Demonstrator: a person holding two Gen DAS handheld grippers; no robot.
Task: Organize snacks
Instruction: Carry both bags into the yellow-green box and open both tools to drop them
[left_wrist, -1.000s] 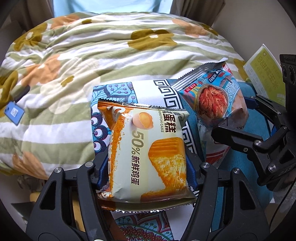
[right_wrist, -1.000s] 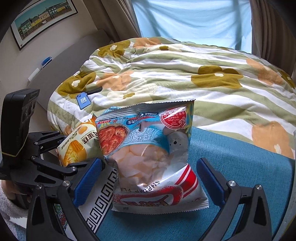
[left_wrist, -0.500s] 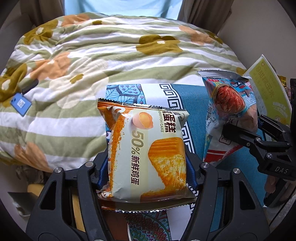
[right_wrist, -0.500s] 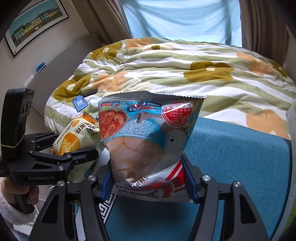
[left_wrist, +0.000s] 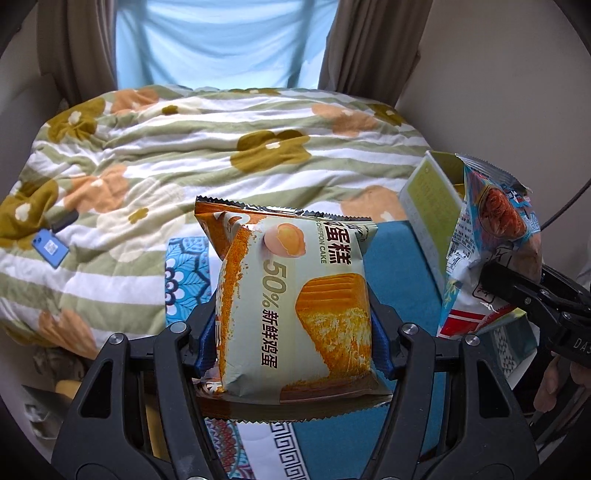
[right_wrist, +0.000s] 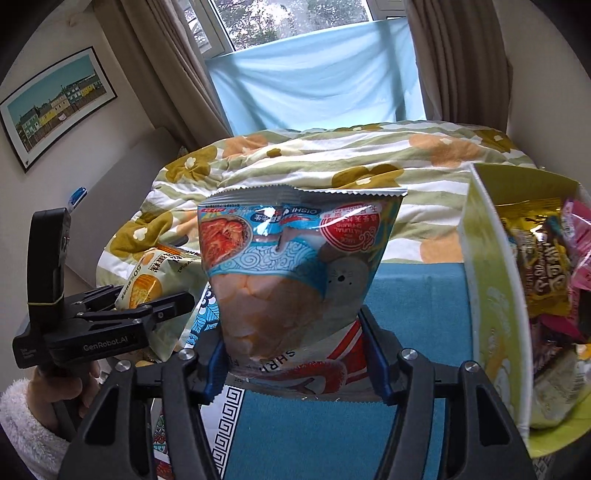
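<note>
My left gripper (left_wrist: 295, 343) is shut on a green and orange chiffon cake packet (left_wrist: 295, 302), held upright above the blue patterned cloth (left_wrist: 399, 258). My right gripper (right_wrist: 299, 365) is shut on a blue shrimp chips bag (right_wrist: 295, 266), held upright in the air. That bag also shows at the right of the left wrist view (left_wrist: 491, 243). The cake packet shows at the left of the right wrist view (right_wrist: 155, 280), in the left gripper (right_wrist: 159, 314). A yellow-green snack box (right_wrist: 487, 295) stands just right of the chips bag, with several packets inside.
A bed with a floral striped quilt (left_wrist: 184, 166) lies beyond the cloth. A small blue tag (left_wrist: 50, 247) lies on the quilt at the left. The box's side (left_wrist: 428, 199) stands between the two bags in the left wrist view. A window and curtains are behind.
My right gripper shut on the chips bag and lifted it up, toward the snack box. My left gripper rose with the cake packet, still shut on it.
</note>
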